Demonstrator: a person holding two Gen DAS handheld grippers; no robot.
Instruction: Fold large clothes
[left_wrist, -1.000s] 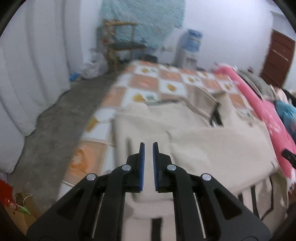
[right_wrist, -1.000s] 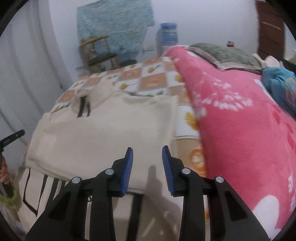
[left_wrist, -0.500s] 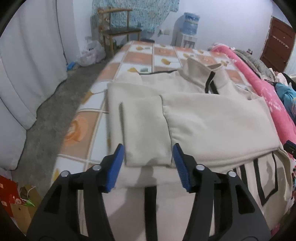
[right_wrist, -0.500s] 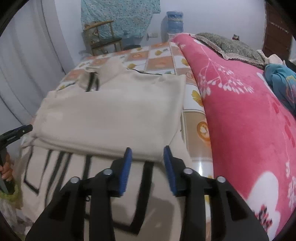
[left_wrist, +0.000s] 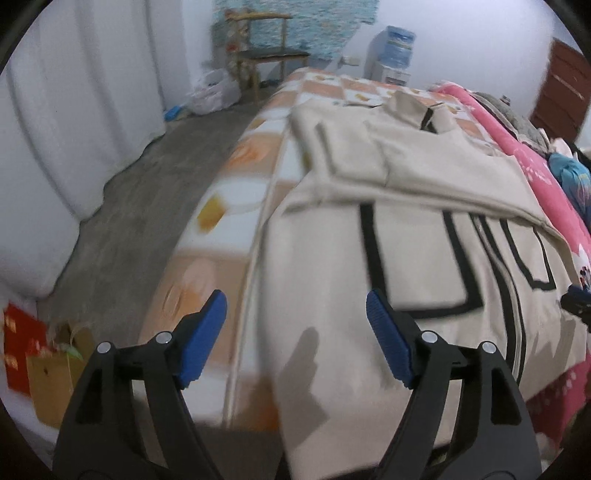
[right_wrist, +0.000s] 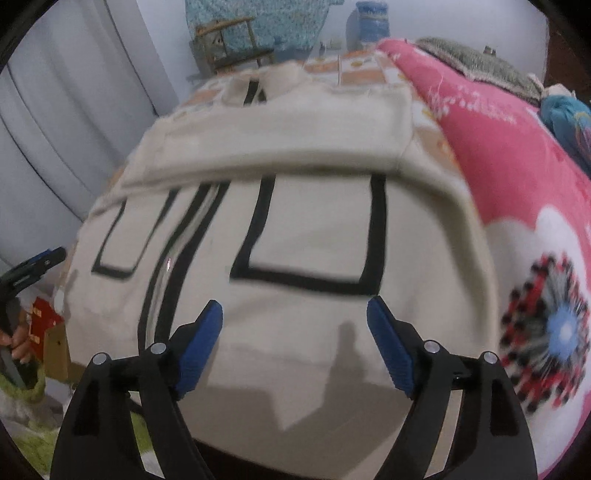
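A large beige jacket (left_wrist: 417, 206) with black stripes lies flat on the bed, sleeves folded across its upper half, hem hanging over the near bed edge. It also shows in the right wrist view (right_wrist: 306, 236). My left gripper (left_wrist: 295, 306) is wide open and empty, just above the hem's left corner. My right gripper (right_wrist: 293, 314) is wide open and empty, above the hem on the right side. The left gripper's tip (right_wrist: 44, 260) shows at the left edge of the right wrist view.
The bed has an orange-and-white checked cover (left_wrist: 229, 206). A pink floral blanket (right_wrist: 517, 177) lies along the jacket's right side. A grey floor (left_wrist: 129, 206) and white curtain (left_wrist: 55, 129) are on the left. A wooden chair (left_wrist: 266, 55) and water dispenser (left_wrist: 395, 51) stand at the back.
Both grippers have drawn back from the folded sleeves to the hem at the near bed edge. Both have opened wide, the left one from nearly shut.
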